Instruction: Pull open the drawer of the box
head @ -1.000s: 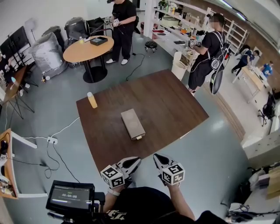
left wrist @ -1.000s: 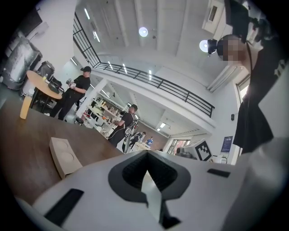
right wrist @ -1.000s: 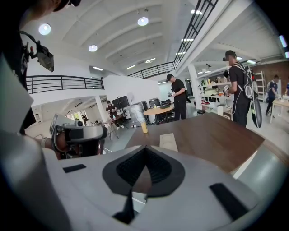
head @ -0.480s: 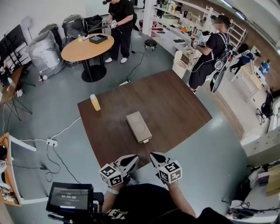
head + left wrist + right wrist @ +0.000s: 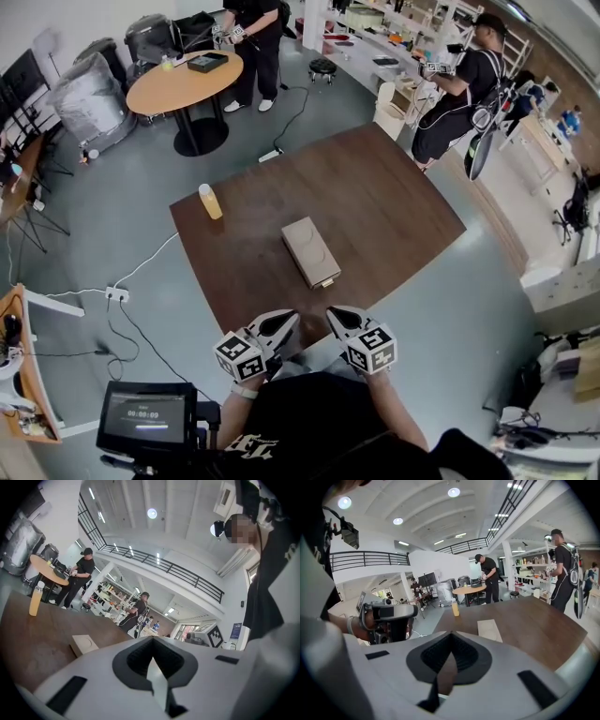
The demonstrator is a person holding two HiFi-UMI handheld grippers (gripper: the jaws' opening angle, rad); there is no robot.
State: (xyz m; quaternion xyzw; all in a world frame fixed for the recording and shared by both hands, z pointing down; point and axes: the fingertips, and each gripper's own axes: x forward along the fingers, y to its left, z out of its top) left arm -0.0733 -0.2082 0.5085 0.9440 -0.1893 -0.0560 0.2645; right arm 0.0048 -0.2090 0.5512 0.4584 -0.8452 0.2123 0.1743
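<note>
A flat tan box (image 5: 310, 251) lies in the middle of the dark brown table (image 5: 375, 206), its drawer end (image 5: 327, 280) turned toward me. Both grippers hover side by side at the table's near edge, short of the box and apart from it. My left gripper (image 5: 284, 322) is shut and empty. My right gripper (image 5: 337, 316) is shut too, nothing in it. In the left gripper view, the box (image 5: 84, 644) lies ahead to the left of the closed jaws (image 5: 151, 654). From the right gripper view, the box (image 5: 489, 629) sits just beyond the jaw tips (image 5: 450, 656).
A yellow bottle (image 5: 210, 202) stands at the table's far left corner. A round wooden table (image 5: 184, 82), cables and a power strip (image 5: 116, 294) lie on the floor to the left. People stand at the back near shelves (image 5: 450, 84). A monitor (image 5: 145, 415) is at my lower left.
I have moved nearer to the table; the box and the table now sit closer below me. Both grippers stay shut and side by side, now over the near edge.
</note>
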